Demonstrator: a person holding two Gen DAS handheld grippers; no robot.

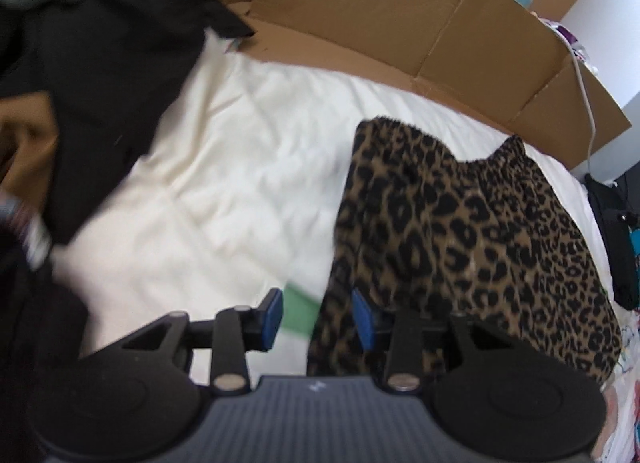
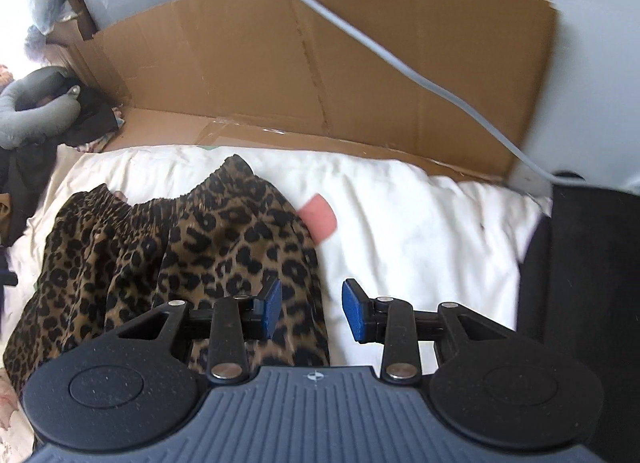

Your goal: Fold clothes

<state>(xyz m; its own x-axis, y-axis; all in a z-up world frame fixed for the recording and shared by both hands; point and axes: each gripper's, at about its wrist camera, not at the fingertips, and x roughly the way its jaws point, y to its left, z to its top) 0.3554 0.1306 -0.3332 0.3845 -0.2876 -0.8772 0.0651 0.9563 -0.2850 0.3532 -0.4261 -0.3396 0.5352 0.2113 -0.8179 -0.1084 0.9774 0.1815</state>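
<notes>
The leopard-print garment (image 1: 460, 231) lies rumpled and unfolded on the white bedding (image 1: 240, 167), so folding has hardly begun. The left gripper (image 1: 318, 319) hangs spread and empty, with the garment's edge just ahead-right of it. The right gripper (image 2: 312, 309), equally spread and empty, has the garment ahead-left.

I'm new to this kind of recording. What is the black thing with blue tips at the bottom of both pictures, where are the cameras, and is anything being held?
Each picture comes from a camera mounted on a tool a person carries, looking forward along its two fingers. The left hand-held gripper and the right hand-held gripper both have their jaws apart and hold nothing. On the white bedding lies a leopard-print garment, unfolded and rumpled. A black garment lies to the left, and flattened cardboard stands behind.
</notes>
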